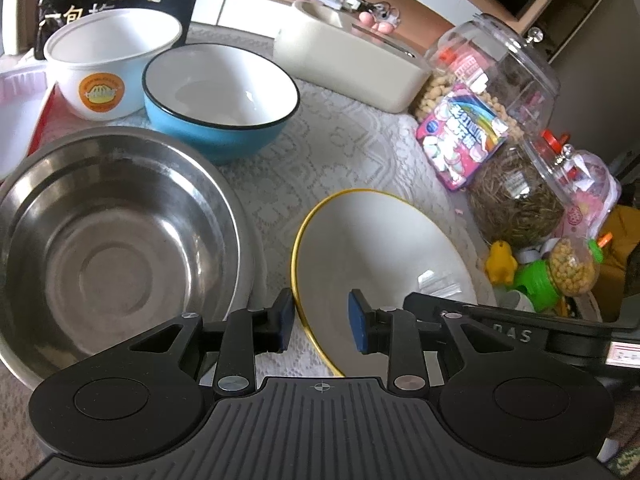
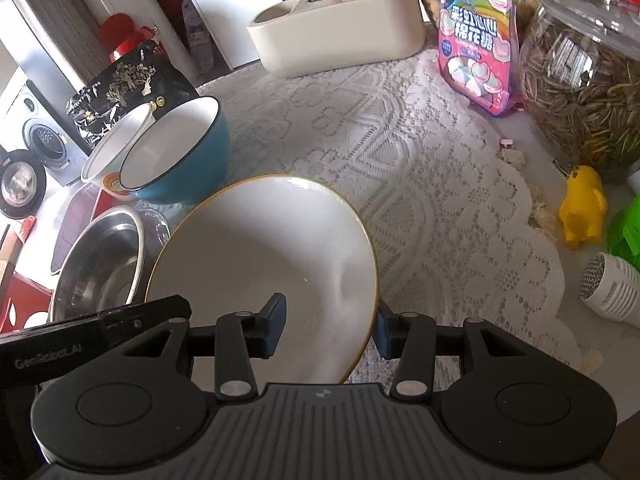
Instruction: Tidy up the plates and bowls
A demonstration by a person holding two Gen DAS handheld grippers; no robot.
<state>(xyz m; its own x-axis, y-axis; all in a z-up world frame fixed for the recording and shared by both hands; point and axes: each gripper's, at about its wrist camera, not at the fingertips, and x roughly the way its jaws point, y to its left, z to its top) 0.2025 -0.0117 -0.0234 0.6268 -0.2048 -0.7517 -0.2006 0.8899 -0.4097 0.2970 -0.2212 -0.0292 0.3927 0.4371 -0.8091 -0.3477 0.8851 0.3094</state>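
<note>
A white deep plate with a gold rim sits low over the lace cloth, between my two grippers. My left gripper straddles its left rim: the outer pad is against the gold edge, and the inner pad stands apart over the white inside. My right gripper straddles the opposite rim the same way, jaws wider than the rim. To the left stand a steel bowl, a blue bowl and a white bowl with an orange logo.
A cream box stands at the back. Along the right are a pink marshmallow bag, glass jars of seeds, a yellow toy and a white mesh-ended device. A black bag stands behind the bowls.
</note>
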